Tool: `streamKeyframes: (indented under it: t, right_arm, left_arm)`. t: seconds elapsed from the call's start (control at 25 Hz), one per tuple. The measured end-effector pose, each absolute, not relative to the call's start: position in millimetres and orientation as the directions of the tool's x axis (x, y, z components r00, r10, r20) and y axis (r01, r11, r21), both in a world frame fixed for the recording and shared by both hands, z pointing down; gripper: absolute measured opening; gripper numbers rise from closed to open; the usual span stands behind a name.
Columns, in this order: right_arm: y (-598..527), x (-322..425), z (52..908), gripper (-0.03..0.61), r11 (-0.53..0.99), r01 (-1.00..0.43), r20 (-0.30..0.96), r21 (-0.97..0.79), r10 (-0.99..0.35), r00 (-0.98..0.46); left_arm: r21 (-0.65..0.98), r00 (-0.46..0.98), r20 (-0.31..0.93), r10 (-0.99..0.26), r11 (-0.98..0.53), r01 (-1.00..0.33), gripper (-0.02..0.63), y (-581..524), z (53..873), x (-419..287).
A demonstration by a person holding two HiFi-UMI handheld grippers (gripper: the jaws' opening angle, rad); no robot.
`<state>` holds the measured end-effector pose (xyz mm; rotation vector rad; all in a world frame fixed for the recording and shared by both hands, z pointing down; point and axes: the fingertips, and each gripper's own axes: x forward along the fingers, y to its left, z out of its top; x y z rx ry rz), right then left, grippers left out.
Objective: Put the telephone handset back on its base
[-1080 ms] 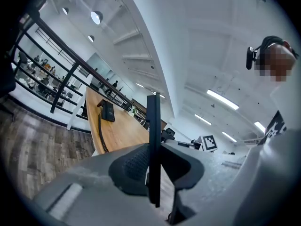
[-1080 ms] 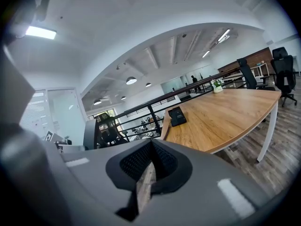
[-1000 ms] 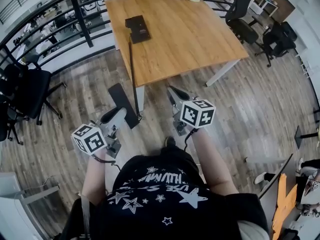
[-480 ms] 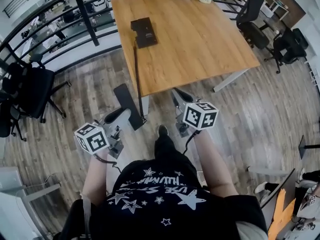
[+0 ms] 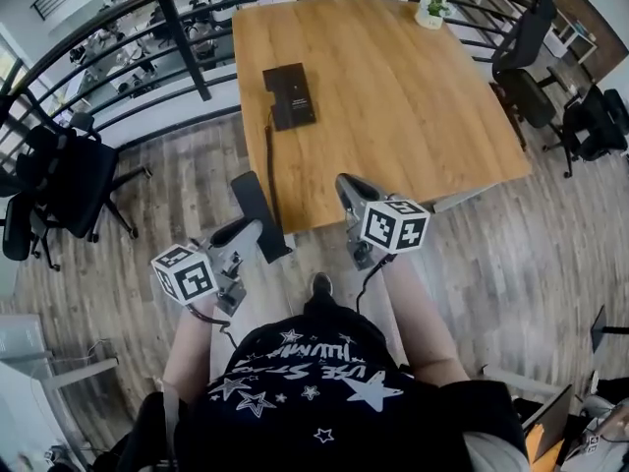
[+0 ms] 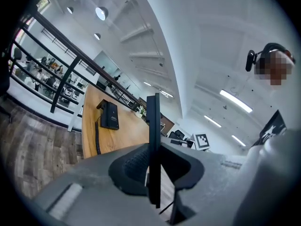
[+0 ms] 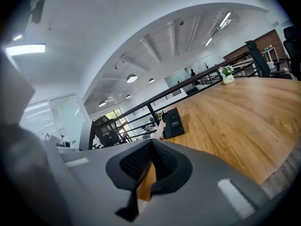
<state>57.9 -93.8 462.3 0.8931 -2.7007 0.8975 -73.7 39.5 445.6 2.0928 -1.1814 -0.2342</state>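
Observation:
The black telephone base [image 5: 290,96] lies on the wooden table [image 5: 413,106], near its far left part. Its coiled cord [image 5: 268,160] runs over the table's near edge to the black handset [image 5: 257,214]. My left gripper [image 5: 239,234] is shut on that handset and holds it in the air just short of the table edge. In the left gripper view the handset [image 6: 153,140] shows edge-on between the jaws, with the base [image 6: 109,115] far ahead. My right gripper [image 5: 349,193] hovers at the table's near edge, shut and empty; its view shows the base [image 7: 172,123] ahead to the left.
A black railing [image 5: 187,28] runs behind the table. Black office chairs stand at the left [image 5: 59,180] and at the right [image 5: 526,77]. A small potted plant [image 5: 433,8] sits at the table's far right corner. The floor is wood planks.
The table and base have come nearer in the head view as the person stepped forward. Both grippers moved toward the table edge, the left one still carrying the handset.

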Motion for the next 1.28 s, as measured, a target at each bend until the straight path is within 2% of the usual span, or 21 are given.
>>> streamKeyframes:
  t: [0.4,0.76,1.28]
  right_arm:
    - [-156,41,477,-0.002,0.693,-0.499,0.318,-0.521,-0.384,-0.867]
    - [-185,8,497,-0.002,0.687,-0.459,0.343,-0.564,-0.311,-0.886]
    - [-248,-22,501,-0.002,0.588,-0.603,0.407,-0.539,-0.445,-0.798]
  left_arm:
    - [0.657,0.523,0.189,-0.831,-0.289,-0.697,0.078,-20,450,-60]
    - [0.682,0.483,0.222,-0.847,-0.22,-0.698,0.078,-43,459,-82]
    - [0.725,0.648,0.2,-0.735,-0.334,-0.603,0.078,-143,468,-136]
